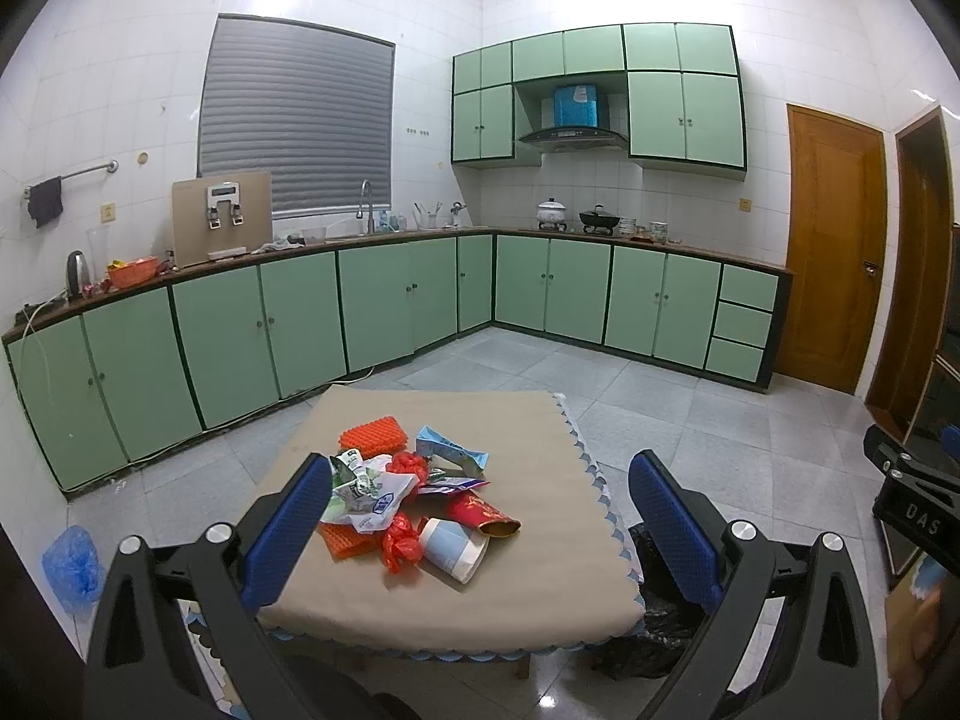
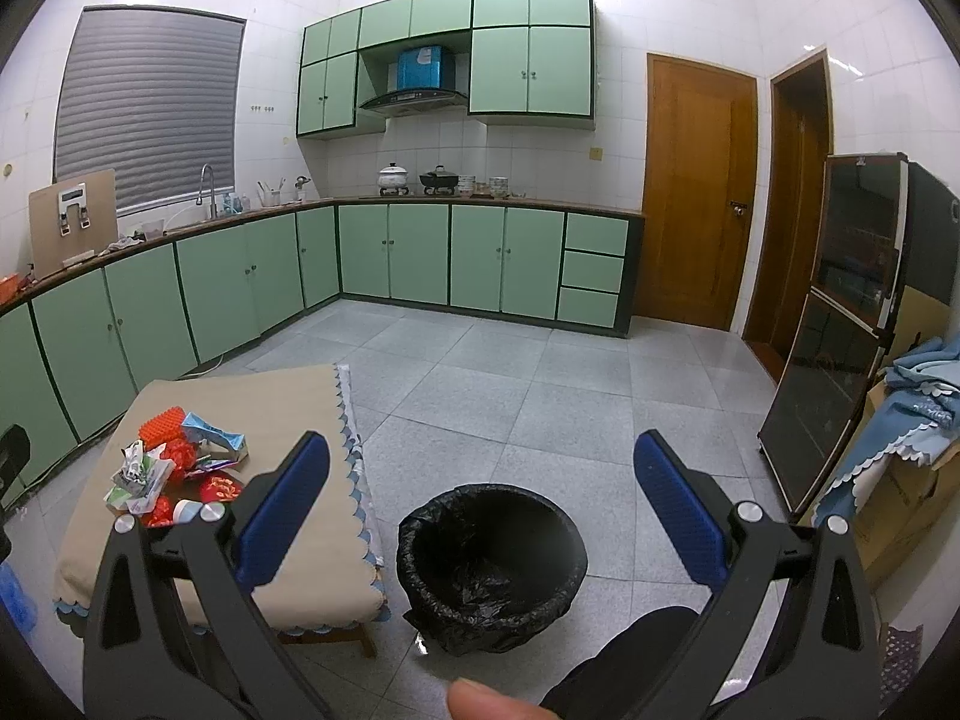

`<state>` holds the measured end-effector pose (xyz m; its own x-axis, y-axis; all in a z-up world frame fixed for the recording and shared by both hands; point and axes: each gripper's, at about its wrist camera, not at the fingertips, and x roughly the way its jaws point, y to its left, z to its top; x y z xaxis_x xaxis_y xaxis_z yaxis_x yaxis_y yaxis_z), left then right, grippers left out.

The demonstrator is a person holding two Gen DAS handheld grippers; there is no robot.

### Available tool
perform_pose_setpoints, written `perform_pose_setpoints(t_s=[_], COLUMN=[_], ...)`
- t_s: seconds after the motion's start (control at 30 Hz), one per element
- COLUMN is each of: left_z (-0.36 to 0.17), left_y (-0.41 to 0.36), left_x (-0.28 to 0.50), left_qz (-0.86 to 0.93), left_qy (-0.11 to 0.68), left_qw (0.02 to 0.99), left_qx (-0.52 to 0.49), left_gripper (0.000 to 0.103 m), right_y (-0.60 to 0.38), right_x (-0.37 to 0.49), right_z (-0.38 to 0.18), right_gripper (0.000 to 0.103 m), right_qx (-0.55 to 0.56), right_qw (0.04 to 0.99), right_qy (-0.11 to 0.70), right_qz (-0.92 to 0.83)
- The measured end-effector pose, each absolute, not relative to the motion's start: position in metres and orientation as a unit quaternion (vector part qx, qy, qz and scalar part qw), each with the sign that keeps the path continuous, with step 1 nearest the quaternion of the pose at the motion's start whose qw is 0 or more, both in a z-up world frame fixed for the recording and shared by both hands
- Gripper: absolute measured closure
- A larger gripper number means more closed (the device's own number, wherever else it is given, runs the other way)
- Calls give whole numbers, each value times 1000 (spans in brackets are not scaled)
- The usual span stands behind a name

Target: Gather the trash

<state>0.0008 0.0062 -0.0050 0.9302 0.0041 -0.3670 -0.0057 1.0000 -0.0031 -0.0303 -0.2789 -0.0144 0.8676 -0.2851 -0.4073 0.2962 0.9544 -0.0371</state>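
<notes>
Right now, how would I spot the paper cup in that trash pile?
Find the low table with the beige cloth; the trash lies heaped mid-top. At the heap's near edge, the cup lies on its side beside a red packet. It is the only pale blue-and-white cylinder there.

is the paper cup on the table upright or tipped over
Tipped over: the paper cup lies on its side on the table, open mouth facing the camera, beside the red wrappers.

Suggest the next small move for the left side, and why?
Probably lower the left hand-held gripper onto the paper cup at the pile's near edge. Its jaws are open and empty, the trash is all on the table, and the lined bin stands empty beside it.
</notes>
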Motion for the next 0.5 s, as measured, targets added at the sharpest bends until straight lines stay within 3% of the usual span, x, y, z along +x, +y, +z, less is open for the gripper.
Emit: perform_pose_setpoints(t_s=[0.5], left_z=[-7], left_y=[6], left_x=[2], left_qz=[4], left_qy=[191], left_qw=[982], left_qx=[-1], left_gripper=[6], right_y=[-278], right_x=[-28], right_z=[-17], right_gripper=[5], right_qx=[15], right_qw=[966], right_qy=[211], right_qz=[-151])
